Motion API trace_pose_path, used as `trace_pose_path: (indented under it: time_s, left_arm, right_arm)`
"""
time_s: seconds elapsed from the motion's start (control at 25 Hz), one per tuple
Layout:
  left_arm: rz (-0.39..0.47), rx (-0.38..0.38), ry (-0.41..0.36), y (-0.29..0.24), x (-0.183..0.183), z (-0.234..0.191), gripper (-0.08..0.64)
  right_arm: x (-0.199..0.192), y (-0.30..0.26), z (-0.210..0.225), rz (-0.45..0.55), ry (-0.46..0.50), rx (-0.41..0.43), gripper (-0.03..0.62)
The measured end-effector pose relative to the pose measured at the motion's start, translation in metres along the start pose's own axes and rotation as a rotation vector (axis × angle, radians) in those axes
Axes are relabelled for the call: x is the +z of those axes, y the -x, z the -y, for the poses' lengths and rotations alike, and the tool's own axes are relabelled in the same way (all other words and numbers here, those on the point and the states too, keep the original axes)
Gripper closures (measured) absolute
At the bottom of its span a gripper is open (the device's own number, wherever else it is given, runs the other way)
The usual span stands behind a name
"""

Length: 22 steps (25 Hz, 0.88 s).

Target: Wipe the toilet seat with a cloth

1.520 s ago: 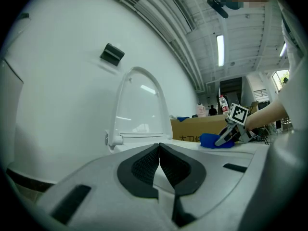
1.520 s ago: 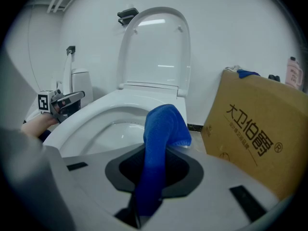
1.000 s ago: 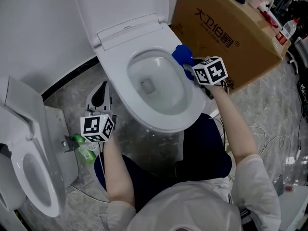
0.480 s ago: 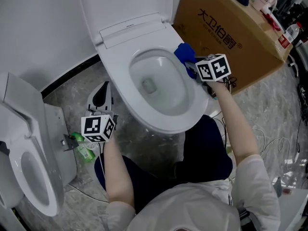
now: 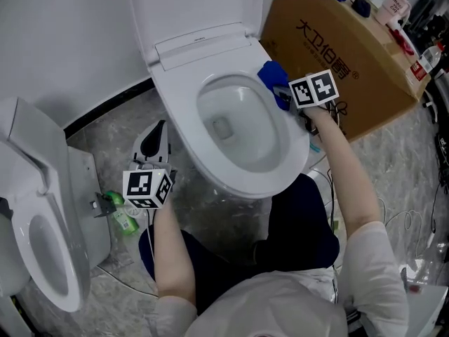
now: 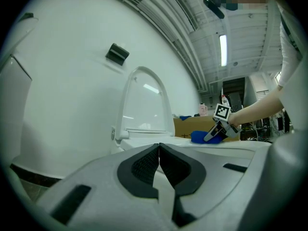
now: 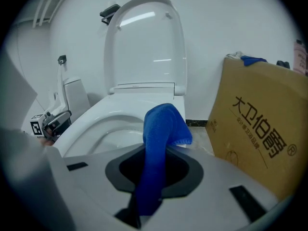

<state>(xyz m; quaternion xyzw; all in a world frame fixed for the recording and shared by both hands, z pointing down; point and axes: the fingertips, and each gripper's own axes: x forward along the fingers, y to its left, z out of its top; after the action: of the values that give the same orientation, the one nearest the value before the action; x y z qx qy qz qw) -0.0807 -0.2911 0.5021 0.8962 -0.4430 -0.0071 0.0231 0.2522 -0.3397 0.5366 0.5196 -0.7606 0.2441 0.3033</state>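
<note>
A white toilet with its lid up fills the middle of the head view; its seat rings the bowl. A blue cloth lies on the seat's right rim, and my right gripper is shut on it. In the right gripper view the blue cloth is pinched between the jaws and droops over the seat. My left gripper hangs low to the left of the toilet, shut and holding nothing. The left gripper view shows the right gripper and the cloth across the seat.
A large brown cardboard box stands right of the toilet with small items on top. A second white toilet sits at the left edge. A green bottle lies on the marbled floor near my left gripper. Cables trail at the right.
My right gripper has slid the blue cloth further back along the seat's right rim. The left gripper has stayed where it was.
</note>
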Motion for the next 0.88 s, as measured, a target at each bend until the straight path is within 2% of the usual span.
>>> trace_pose_path:
  time_s: [0.88]
  left_arm:
    - [-0.003, 0.003, 0.005, 0.006, -0.001, -0.007, 0.551]
  right_arm:
    - [0.044, -0.042, 0.008, -0.065, 0.009, -0.062, 0.522]
